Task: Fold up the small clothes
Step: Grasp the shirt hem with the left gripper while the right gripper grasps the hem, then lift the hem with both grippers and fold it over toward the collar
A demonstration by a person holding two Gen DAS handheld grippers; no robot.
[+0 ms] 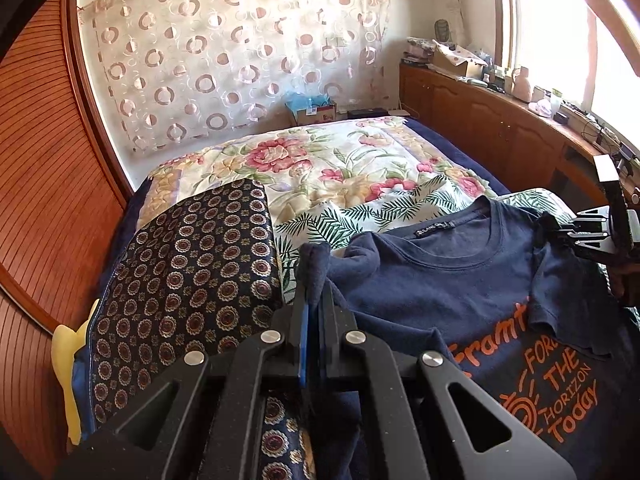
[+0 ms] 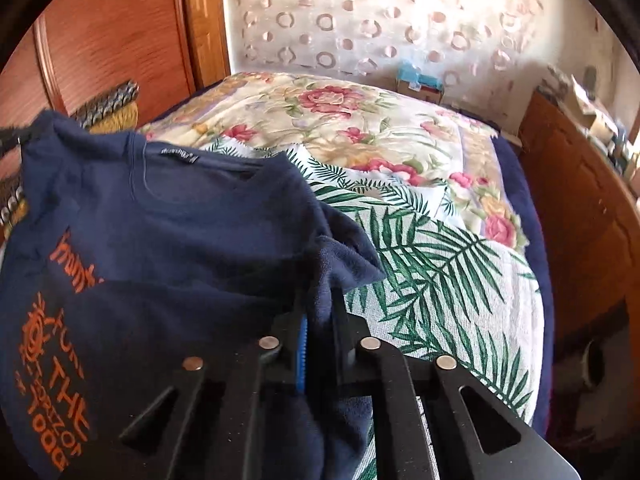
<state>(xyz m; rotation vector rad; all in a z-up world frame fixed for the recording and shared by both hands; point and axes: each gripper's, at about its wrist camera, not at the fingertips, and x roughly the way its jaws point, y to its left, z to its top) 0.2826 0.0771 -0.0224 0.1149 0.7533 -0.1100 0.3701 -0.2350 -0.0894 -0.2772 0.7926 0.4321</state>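
Both views are taken from just behind gripper fingers, angled down across a bed toward a circle-patterned curtain [image 1: 240, 52]. The left wrist view is set at the navy T-shirt [image 1: 460, 280]'s left edge, the right gripper [image 1: 560, 236] being seen at far right. The right wrist view is set close at the shirt's opposite edge. Shirt, floral quilt [image 2: 360, 120] and palm-print cloth [image 2: 440, 264] are shared.

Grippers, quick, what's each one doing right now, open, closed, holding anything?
Left gripper: closed on the T-shirt, at a sleeve.
Right gripper: closed on the T-shirt's other sleeve.
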